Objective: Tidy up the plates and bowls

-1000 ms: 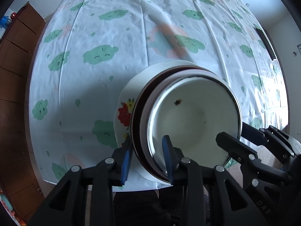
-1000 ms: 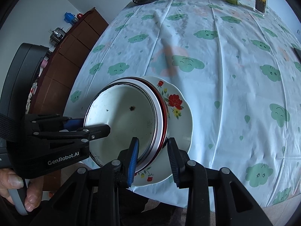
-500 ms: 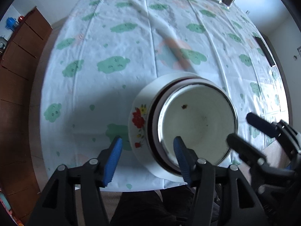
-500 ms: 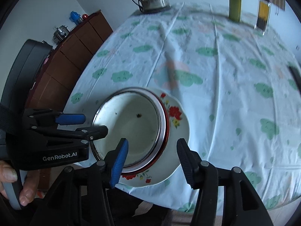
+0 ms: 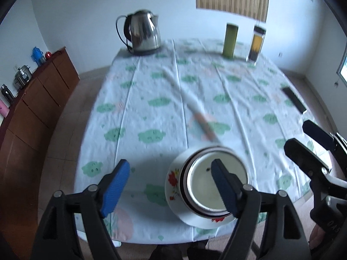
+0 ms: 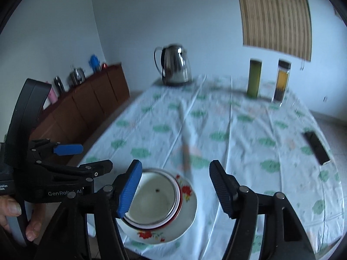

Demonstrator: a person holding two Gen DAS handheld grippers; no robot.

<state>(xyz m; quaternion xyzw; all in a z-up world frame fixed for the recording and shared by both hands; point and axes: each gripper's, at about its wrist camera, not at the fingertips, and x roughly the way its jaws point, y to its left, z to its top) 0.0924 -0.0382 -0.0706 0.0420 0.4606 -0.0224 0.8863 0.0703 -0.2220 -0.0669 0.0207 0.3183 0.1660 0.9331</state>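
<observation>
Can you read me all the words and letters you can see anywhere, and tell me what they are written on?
"GenRobot.AI" in white on the side of the left gripper, partly hidden by the right gripper.
"DAS" in raised letters on the right gripper's body, seen from the left wrist view.
A small white label at the left edge of the right wrist view is cut off and too small to read.
</observation>
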